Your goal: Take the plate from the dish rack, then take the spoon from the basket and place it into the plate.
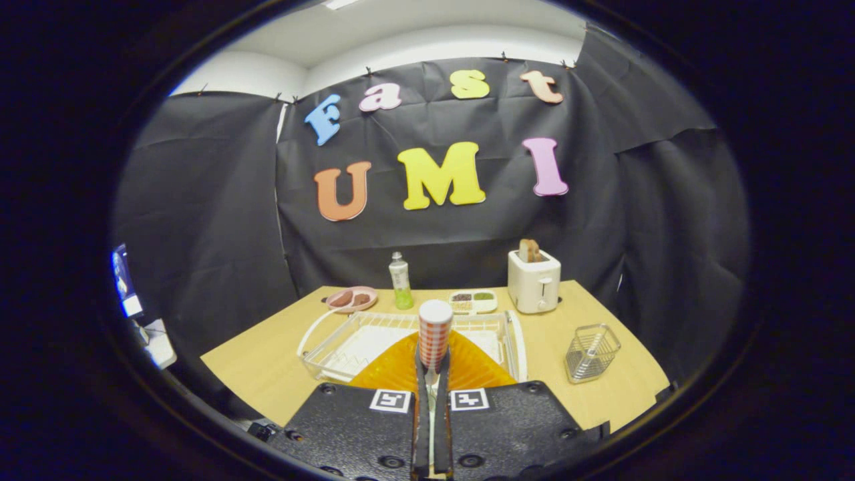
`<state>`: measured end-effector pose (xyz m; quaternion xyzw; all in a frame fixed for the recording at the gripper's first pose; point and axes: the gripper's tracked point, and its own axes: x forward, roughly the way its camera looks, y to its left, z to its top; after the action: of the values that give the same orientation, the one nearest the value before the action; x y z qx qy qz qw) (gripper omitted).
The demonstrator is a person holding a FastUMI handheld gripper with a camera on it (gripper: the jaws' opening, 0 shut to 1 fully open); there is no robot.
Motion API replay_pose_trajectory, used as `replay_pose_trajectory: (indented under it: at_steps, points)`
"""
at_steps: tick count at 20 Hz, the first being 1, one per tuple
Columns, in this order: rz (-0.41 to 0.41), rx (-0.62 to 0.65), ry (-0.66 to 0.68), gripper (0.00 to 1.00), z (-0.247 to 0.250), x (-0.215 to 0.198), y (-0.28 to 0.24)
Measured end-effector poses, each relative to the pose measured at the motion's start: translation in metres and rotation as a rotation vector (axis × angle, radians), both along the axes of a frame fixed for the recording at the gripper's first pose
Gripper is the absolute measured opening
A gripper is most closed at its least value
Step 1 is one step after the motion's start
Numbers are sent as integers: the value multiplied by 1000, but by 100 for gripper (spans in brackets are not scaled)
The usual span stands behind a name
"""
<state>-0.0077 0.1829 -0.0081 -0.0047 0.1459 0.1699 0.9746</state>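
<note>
My gripper (pixel 433 366) is shut on the spoon (pixel 435 332), which has a red-and-white checked handle with a white end. The handle stands up between the fingertips, and a bit of bare metal shows lower in the narrow gap. The orange ribbed plate (pixel 394 371) lies directly under and just ahead of the fingers, partly hidden by them. It sits at the near edge of the clear dish rack (pixel 347 344). The wire basket (pixel 592 353) stands on the table to the right of the rack and plate.
Beyond the rack are a pink plate with food (pixel 352 298), a green bottle (pixel 401 280), a small divided tray (pixel 473 302) and a white toaster with bread (pixel 533 282). The wooden table (pixel 267 364) ends close on the left and right.
</note>
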Motion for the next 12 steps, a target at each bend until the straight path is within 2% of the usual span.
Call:
replay_pose_trajectory:
  at_steps: [7,12]
  points:
    - [-35,-2,12,8,-60,-5,32]
    - [-13,-1,56,8,-97,-9,61]
